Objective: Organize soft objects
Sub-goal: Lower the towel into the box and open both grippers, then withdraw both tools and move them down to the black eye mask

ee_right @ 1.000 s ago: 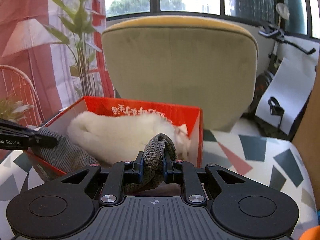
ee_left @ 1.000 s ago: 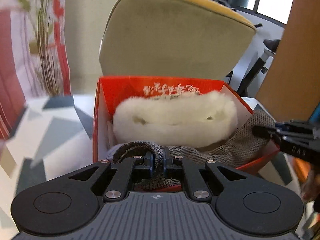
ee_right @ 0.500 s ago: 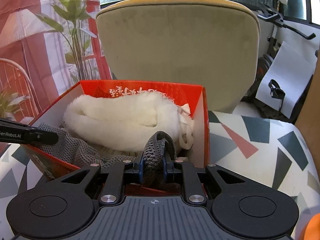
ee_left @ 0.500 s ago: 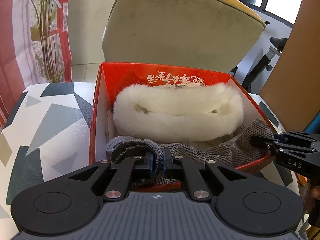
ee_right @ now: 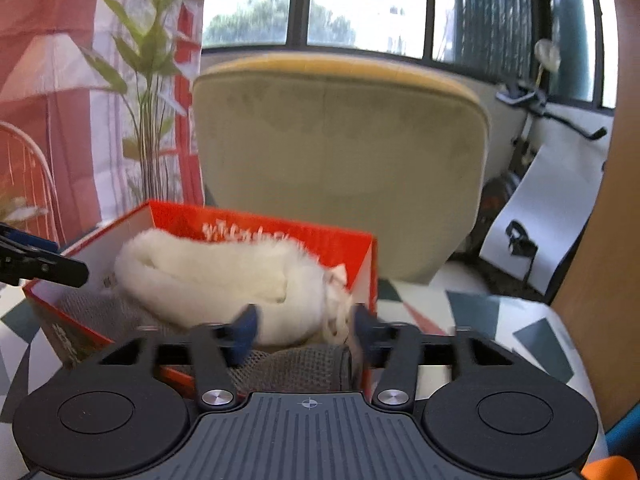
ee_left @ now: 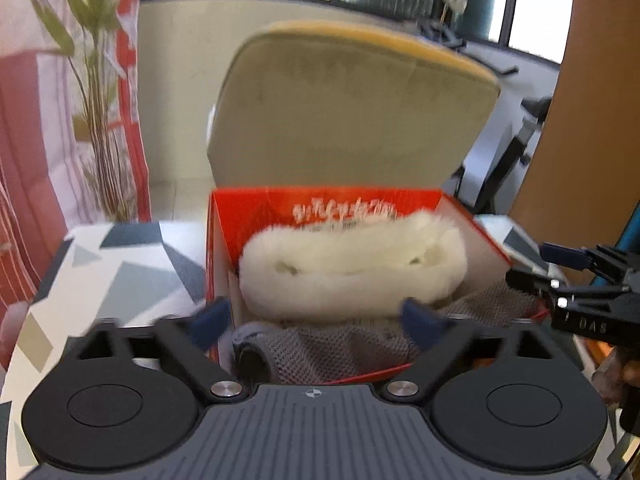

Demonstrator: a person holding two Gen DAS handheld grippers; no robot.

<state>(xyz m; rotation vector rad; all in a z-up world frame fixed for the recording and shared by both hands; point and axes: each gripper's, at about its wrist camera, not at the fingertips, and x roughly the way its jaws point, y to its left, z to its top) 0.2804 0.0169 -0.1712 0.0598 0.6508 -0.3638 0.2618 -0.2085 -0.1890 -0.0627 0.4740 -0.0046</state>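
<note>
Terrazzo-patterned table (ee_left: 120, 280), padded chair (ee_left: 352, 112) behind | red box (ee_left: 218, 240) near the table's far edge, bare tabletop left and right of it | white fluffy scarf (ee_left: 352, 276) at the box's back, grey knit cloth (ee_left: 340, 348) in front, draped over the near rim | our left gripper (ee_left: 320, 320) and right gripper (ee_right: 302, 330) jaws just sprang apart, cloth lying loose between them, nothing gripped

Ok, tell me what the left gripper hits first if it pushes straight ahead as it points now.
Most likely the grey knitted cloth lying in the near end of the red box, directly ahead of the open left gripper. The white fluffy piece sits just behind it; depth is hard to judge.
</note>
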